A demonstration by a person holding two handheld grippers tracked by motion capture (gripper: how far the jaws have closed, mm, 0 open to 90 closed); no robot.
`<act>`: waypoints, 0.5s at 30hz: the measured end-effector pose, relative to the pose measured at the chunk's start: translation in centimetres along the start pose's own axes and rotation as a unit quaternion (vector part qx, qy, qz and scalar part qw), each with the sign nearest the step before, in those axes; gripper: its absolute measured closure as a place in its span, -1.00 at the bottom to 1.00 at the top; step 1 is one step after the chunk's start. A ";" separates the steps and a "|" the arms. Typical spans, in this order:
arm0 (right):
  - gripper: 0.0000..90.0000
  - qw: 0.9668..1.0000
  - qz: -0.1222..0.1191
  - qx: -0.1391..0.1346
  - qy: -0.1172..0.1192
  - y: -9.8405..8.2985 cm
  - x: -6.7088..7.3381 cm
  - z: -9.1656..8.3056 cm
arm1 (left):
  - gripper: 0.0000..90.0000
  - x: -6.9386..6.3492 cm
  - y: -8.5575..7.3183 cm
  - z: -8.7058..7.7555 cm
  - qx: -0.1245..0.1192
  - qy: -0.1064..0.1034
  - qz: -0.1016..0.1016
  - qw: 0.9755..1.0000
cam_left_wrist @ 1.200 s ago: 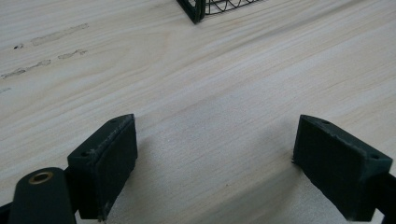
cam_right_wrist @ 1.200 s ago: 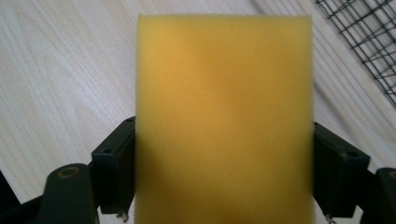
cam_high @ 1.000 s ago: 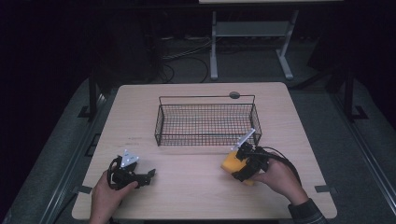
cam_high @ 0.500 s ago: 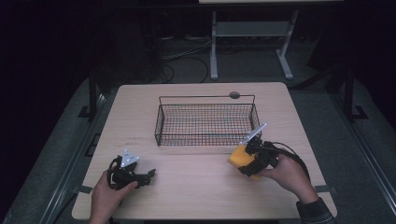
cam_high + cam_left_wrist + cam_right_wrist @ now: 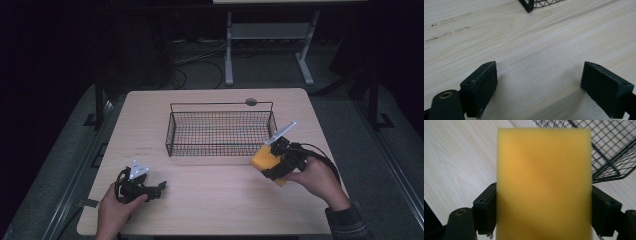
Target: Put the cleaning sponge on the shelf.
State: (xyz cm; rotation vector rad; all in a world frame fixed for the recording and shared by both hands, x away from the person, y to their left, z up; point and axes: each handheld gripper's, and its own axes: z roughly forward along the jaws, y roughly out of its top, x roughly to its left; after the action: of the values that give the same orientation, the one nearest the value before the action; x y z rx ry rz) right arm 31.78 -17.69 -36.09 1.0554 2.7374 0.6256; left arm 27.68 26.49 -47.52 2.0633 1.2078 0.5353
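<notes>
one yellow sponge [image 5: 544, 185] sits clamped between the right gripper [image 5: 278, 159] jaws, carried just short of the wire basket [image 5: 220, 131] ahead, so next it needs lifting over the near rim and letting go, while the left gripper [image 5: 141, 186] rests spread and empty.

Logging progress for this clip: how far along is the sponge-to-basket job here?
Done: the yellow sponge is gripped between the right gripper jaws and looks lifted off the table. In hand: it hangs beside the wire basket, at its near right corner. Left: carrying it over the rim and releasing; the basket holds nothing yet. The left gripper rests open.
</notes>
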 end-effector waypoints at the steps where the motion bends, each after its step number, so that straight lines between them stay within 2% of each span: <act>1: -0.51 1.000 0.003 -0.001 -0.001 0.1 -0.1 -0.2 | -0.71 0.0 0.0 0.0 0.000 0.000 0.000 1.000; 15: -0.51 1.000 0.010 -0.011 -0.007 1.4 -1.5 -1.3 | -0.72 0.0 0.0 0.0 0.000 0.000 0.000 1.000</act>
State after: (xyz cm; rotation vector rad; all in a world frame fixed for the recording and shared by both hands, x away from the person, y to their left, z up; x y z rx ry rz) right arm 33.45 -18.18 -34.38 1.0794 2.7046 0.6458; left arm 27.68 26.49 -47.51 2.0631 1.2085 0.5341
